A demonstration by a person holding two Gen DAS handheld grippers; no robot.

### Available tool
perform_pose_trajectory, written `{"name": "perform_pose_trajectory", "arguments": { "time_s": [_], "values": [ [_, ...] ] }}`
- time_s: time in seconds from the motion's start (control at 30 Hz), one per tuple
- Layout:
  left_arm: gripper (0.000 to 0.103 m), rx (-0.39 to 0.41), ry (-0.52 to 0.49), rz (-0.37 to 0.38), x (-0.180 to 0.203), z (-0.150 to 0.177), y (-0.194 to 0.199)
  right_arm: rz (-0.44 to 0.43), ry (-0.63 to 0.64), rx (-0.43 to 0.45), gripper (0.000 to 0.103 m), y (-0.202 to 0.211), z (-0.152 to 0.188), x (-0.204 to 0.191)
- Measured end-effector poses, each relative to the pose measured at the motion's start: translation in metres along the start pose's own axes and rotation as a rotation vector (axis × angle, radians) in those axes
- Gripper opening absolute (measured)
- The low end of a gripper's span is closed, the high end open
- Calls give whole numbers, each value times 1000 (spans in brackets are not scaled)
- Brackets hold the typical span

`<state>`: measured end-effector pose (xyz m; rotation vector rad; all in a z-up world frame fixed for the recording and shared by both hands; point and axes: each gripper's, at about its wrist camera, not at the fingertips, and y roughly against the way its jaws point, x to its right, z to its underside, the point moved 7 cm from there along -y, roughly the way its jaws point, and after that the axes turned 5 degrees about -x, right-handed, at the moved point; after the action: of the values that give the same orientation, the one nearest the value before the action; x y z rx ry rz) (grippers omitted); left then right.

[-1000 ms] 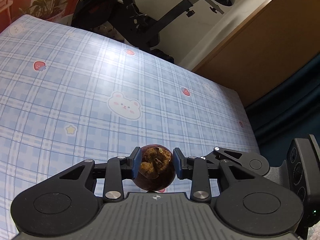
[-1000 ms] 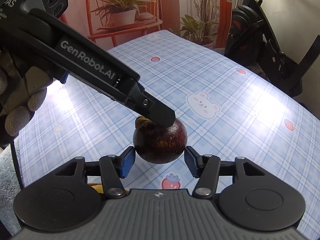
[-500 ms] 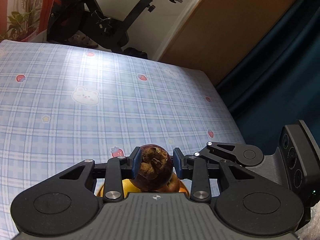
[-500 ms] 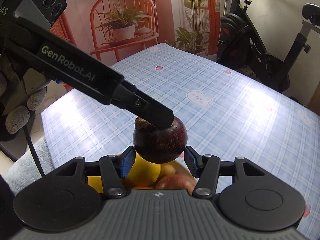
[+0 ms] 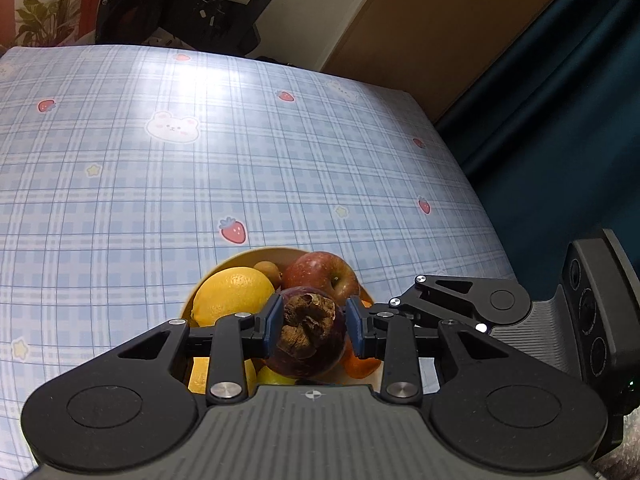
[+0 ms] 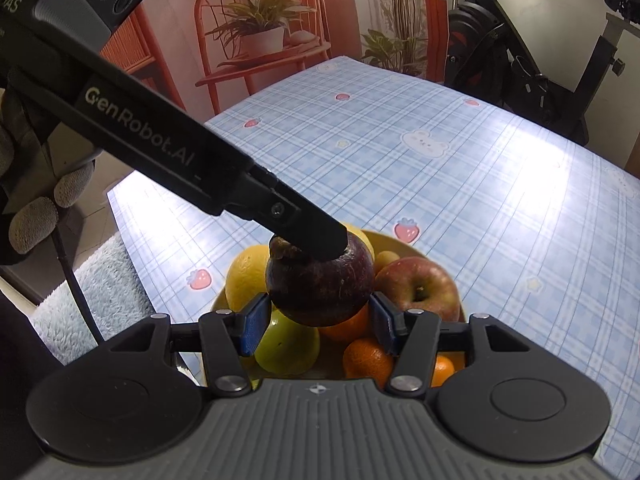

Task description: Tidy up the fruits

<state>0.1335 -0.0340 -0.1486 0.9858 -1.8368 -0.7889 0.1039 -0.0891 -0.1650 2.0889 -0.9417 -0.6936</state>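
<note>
**Left wrist and right wrist: the fruit bowl is now under the carried mangosteen**

Left wrist view first. My left tongs (image 5: pixel 313 328) are closed to a narrow gap on the mangosteen (image 5: pixel 307 334), blue pads pressed against both sides just below its dried brown cap. A second ago only bare checked worktop (image 5: pixel 160 184) lay beyond the tips; now the yellow bowl (image 5: pixel 240 259) sits right beneath and ahead of them, with a lemon (image 5: pixel 232 294) left of the tips and a red apple (image 5: pixel 324 274) just beyond. The right tongs (image 5: pixel 452 300) show at the right edge.

Right wrist view next. My right tongs (image 6: pixel 318 322) stand about half open, pads flanking the lower mangosteen (image 6: pixel 320 284); whether they touch it I cannot tell. The left tongs' finger (image 6: pixel 304 232) comes in from the upper left onto its top. Below the tips lie a green fruit (image 6: pixel 286 346), tangerines (image 6: pixel 366 360) and the apple (image 6: pixel 420 288), none of which was in sight a second ago.

I judge the carry nearly over: lowering and letting go remain.
</note>
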Motion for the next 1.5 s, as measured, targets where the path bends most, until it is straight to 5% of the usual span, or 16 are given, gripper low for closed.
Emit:
{"name": "perform_pose_trajectory", "arguments": {
  "time_s": [0.47, 0.67, 0.77, 0.83, 1.1, 1.3, 1.5],
  "values": [
    [41, 98, 12, -30, -6, -3, 12, 10, -78, 0, 57, 2, 15, 10],
    [69, 234, -31, -144, 3, 1, 42, 19, -132, 49, 58, 20, 21, 20],
    [73, 289, -35, -171, 8, 5, 56, 39, -169, 68, 65, 31, 25, 29],
    [76, 319, -33, -204, 9, 8, 64, 67, -193, 97, 78, 41, 26, 34],
    [86, 436, -86, -429, 24, 19, 94, 212, -281, 263, 103, 100, 28, 43],
    [86, 477, -82, -417, 40, 25, 119, 306, -313, 339, 103, 136, 23, 39],
    [86, 516, -105, -485, 48, 28, 121, 337, -364, 393, 103, 161, 20, 38]
  ]
}}
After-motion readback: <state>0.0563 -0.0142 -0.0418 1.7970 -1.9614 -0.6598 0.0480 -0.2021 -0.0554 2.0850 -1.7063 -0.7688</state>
